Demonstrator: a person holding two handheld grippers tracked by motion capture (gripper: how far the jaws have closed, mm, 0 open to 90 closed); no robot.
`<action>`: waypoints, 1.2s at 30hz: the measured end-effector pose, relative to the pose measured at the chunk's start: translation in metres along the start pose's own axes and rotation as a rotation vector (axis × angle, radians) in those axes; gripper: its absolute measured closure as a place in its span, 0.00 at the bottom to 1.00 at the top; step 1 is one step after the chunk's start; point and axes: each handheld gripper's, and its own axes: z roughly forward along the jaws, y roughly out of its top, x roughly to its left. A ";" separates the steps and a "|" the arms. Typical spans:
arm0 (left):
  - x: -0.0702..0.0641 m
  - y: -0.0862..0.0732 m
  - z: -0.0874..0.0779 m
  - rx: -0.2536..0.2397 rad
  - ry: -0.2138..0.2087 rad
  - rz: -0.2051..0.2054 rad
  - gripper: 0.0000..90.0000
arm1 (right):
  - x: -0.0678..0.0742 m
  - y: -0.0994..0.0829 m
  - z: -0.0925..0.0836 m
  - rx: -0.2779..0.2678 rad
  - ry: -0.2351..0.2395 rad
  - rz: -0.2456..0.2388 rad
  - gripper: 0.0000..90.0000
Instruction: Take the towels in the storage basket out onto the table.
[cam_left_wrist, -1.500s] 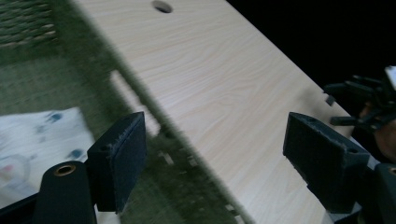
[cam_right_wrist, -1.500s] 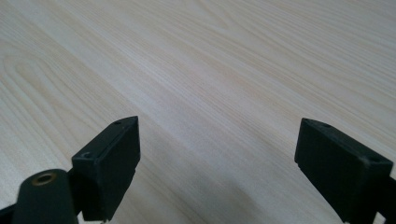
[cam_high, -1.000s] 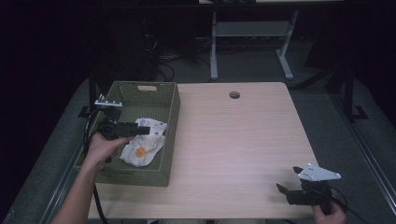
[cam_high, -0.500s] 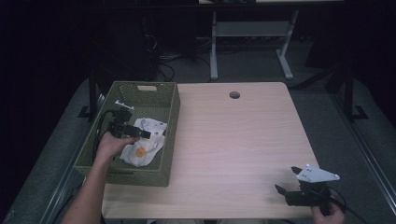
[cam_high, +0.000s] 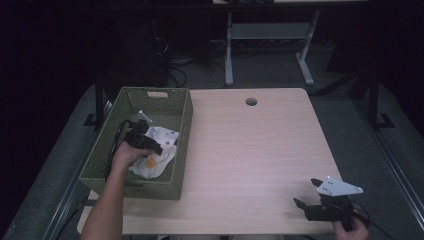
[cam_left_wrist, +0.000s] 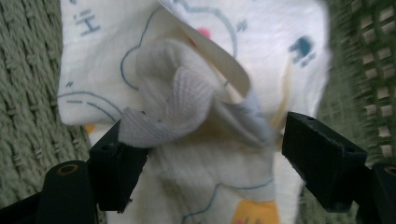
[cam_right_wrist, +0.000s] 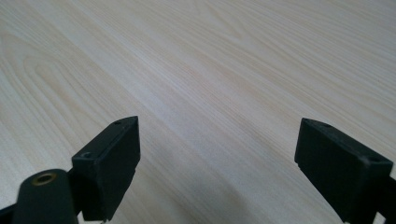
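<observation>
green basket (cam_high: 181, 131) holding white cloth (cam_left_wrist: 196, 60), left gripper (cam_left_wrist: 205, 149) spread over it

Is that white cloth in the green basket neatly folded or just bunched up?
Bunched up. The white cloth lies crumpled in the green basket, with loose folds and a raised hump between the left gripper's open jaws.

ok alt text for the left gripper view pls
The left gripper, open, reaches into a green woven basket, its two black fingers straddling a bunched fold of a white printed cloth with blue outline drawings and orange patches.
</observation>
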 end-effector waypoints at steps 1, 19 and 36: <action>-0.002 0.001 0.003 0.019 0.008 0.001 0.27 | 0.000 0.000 0.000 -0.001 0.001 -0.001 0.15; -0.011 0.001 0.005 0.055 0.009 0.044 0.80 | 0.001 0.000 -0.001 -0.005 -0.001 -0.001 0.15; -0.002 -0.022 -0.056 -0.200 -0.135 0.028 0.81 | 0.001 0.000 -0.003 -0.010 -0.013 -0.004 0.15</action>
